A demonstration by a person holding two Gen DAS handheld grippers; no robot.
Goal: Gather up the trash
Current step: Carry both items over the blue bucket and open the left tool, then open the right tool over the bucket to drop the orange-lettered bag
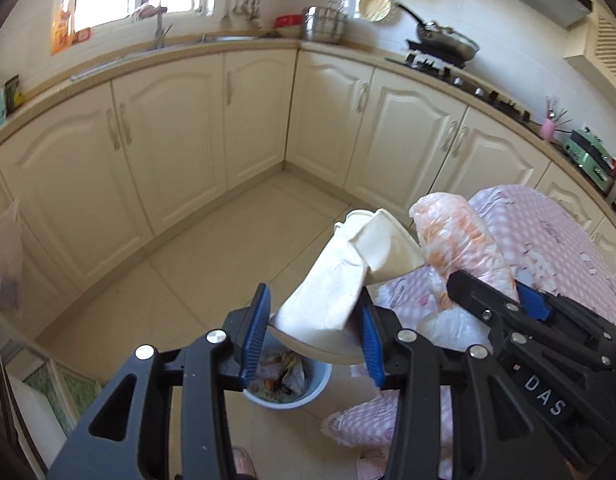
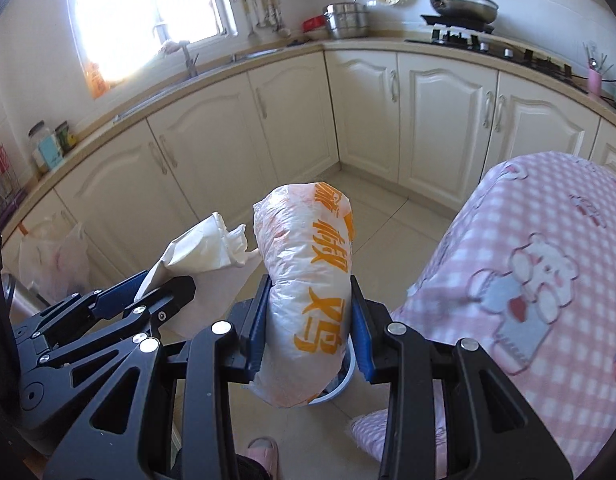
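My left gripper [image 1: 314, 330] is shut on a crumpled white paper bag [image 1: 336, 280] and holds it over a blue trash bin [image 1: 318, 384] on the floor, which holds scraps. My right gripper [image 2: 308, 320] is shut on a bundled white plastic bag with orange print [image 2: 308, 300]; it also shows in the left wrist view [image 1: 460, 248]. The bin's rim [image 2: 346, 378] peeks out below that bag. The paper bag [image 2: 195, 252] and the left gripper [image 2: 119, 300] show at the left of the right wrist view.
A table with a pink checked cloth [image 2: 548, 280] stands close on the right. Cream kitchen cabinets [image 1: 179, 132] wrap around the tiled floor [image 1: 211, 256]. A plastic bag [image 2: 51, 256] hangs at the left cabinets. A pink slipper [image 2: 263, 454] is below.
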